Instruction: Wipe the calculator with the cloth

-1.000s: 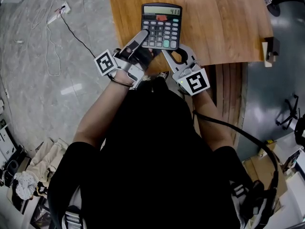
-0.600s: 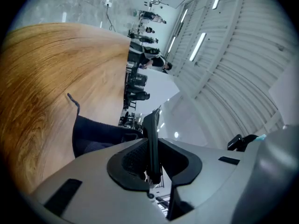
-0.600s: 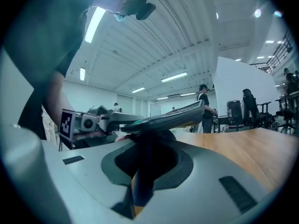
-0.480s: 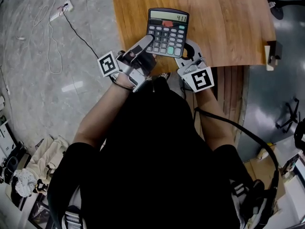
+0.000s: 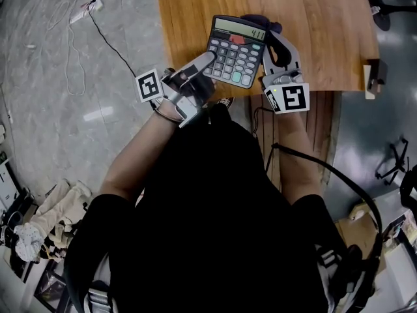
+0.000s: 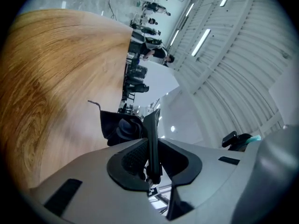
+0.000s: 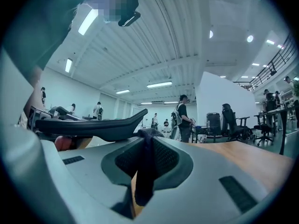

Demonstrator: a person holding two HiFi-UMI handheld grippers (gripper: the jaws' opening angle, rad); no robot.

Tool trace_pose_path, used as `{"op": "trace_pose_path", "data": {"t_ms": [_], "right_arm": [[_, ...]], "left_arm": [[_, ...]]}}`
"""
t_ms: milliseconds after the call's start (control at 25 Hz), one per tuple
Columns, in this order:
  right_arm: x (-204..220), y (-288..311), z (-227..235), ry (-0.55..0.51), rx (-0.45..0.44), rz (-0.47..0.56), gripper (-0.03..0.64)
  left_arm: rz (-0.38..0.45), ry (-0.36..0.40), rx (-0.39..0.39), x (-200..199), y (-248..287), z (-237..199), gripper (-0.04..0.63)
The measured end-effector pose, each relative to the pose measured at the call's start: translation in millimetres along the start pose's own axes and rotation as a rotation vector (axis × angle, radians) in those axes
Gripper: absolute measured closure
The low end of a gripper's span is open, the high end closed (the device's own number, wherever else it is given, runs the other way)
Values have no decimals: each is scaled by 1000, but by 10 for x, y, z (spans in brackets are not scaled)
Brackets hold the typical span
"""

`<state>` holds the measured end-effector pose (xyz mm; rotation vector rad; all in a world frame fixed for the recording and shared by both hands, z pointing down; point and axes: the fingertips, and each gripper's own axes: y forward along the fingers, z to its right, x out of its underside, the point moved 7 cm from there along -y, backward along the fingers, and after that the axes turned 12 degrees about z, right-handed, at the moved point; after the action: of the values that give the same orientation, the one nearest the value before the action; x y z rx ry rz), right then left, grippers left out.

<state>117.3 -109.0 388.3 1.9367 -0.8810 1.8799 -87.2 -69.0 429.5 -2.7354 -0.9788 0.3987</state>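
A black calculator (image 5: 236,49) with grey keys is held tilted above the near edge of the wooden table (image 5: 319,38). My left gripper (image 5: 206,60) is shut on its near left edge; in the left gripper view the calculator (image 6: 153,134) stands edge-on between the pads. My right gripper (image 5: 273,31) is beside the calculator's right far corner, shut on a dark cloth (image 5: 262,22) that bunches against that corner. In the right gripper view the cloth (image 7: 145,171) hangs pinched between the jaws, with the calculator (image 7: 88,126) edge-on at the left.
A white power strip with a black cable (image 5: 91,8) lies on the grey floor at the left. A small dark block (image 5: 373,74) sits at the table's right edge. Several people and office chairs (image 7: 229,122) stand far off.
My right gripper has moved with the cloth from under the calculator's near edge up along its right side to the far right corner. The calculator shifted slightly right; the left grip held.
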Motion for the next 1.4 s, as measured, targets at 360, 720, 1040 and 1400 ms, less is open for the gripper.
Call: {"op": "trace_pose_path", "data": {"t_ms": [360, 720, 1040, 1400], "right_arm": [[-4, -133, -733, 57, -211, 15, 568], [74, -628, -828, 104, -194, -74, 566], [40, -903, 8, 103, 137, -54, 567], [703, -991, 150, 99, 258, -394, 566]], "left_arm": [[48, -6, 13, -2, -20, 17, 523], [57, 99, -25, -80, -67, -100, 523], [29, 164, -146, -154, -212, -405, 523], [28, 329, -410, -158, -433, -1038, 523]]}}
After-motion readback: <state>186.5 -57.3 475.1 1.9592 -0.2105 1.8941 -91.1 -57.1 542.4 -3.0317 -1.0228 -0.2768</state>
